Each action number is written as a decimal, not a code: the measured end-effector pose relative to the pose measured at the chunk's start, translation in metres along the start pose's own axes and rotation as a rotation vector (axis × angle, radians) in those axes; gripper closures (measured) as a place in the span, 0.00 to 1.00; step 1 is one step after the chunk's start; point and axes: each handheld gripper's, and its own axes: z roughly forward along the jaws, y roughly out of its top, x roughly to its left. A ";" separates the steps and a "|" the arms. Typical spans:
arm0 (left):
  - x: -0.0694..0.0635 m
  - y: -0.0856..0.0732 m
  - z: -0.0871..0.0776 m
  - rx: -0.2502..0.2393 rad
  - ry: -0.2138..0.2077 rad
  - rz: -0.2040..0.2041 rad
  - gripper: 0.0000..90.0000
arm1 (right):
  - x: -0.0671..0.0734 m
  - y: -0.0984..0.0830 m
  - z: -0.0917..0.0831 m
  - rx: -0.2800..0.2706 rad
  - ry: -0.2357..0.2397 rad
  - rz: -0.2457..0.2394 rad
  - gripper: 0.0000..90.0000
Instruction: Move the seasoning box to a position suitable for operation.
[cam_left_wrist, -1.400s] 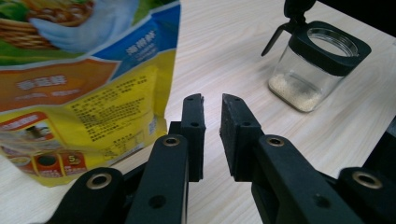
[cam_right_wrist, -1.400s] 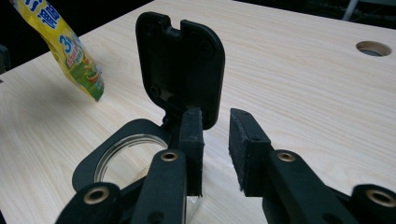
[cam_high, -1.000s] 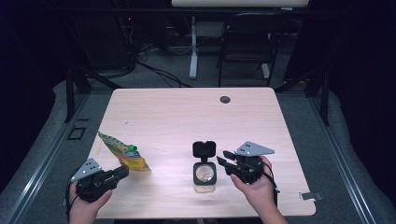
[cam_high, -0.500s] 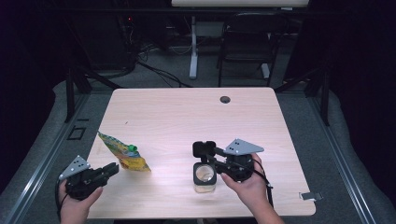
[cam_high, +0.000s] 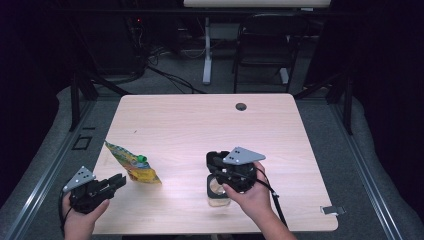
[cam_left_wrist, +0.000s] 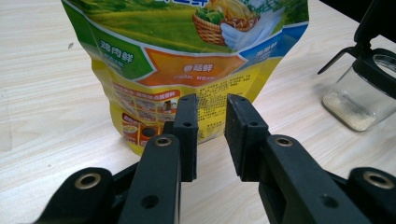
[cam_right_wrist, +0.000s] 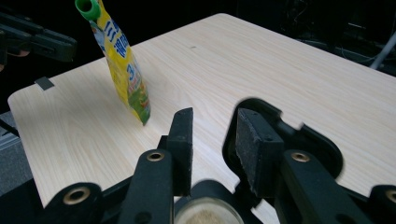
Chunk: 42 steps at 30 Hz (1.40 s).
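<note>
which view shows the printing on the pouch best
The left gripper view: the pouch stands upright facing that camera, its orange and green label panels readable just beyond the tongs. The right gripper view shows it edge-on, with its green cap on top. The high view shows it small and far off, left of the jar.

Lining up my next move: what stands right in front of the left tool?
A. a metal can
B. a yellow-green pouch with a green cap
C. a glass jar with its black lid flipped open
B: the left tool points at the pouch, jaws apart and short of it; the jar stands off to the side.
</note>
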 end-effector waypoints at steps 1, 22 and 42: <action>0.000 0.000 0.000 -0.004 -0.002 -0.004 0.83 | 0.001 0.002 0.002 -0.001 0.004 -0.003 0.75; 0.005 0.000 -0.001 -0.012 0.010 -0.010 0.81 | 0.032 0.029 0.049 -0.002 0.100 -0.049 0.76; 0.020 -0.005 -0.004 -0.007 0.040 -0.040 0.82 | 0.071 0.060 0.099 -0.004 0.215 -0.088 0.76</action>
